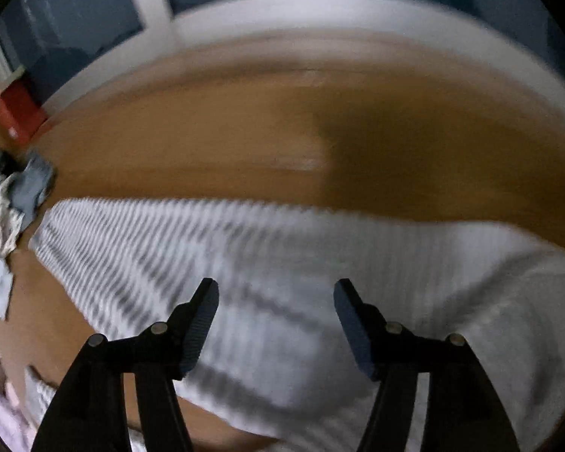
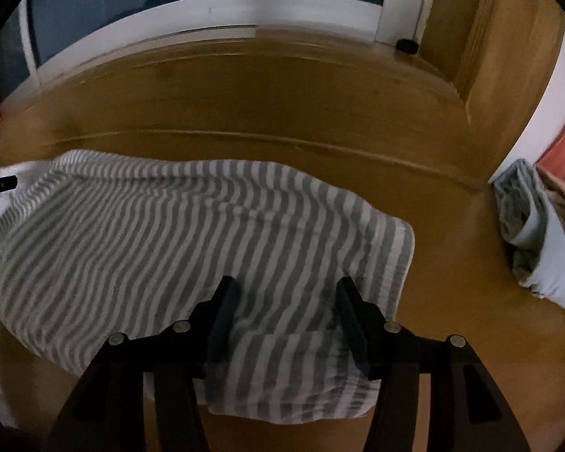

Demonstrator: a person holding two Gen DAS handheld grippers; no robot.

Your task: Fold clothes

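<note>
we see a grey and white striped garment (image 2: 192,233) spread across the lower half of the right wrist view, lying on the brown wooden table (image 2: 282,113), with a folded flap at the bottom centre. our right tool (image 2: 288,293) hangs over that lower part with its jaws spread apart, the cloth showing between them but not pinched. in the blurred left wrist view the same striped garment (image 1: 245,263) fills the lower half, and our left tool (image 1: 275,293) stands spread wide above it, gripping nothing. a heap of other clothes (image 1: 11,203) sits at the left edge there, with a red box (image 1: 17,113) in the upper left. a folded pale cloth (image 2: 535,233) lies at the right edge of the right wrist view
</note>
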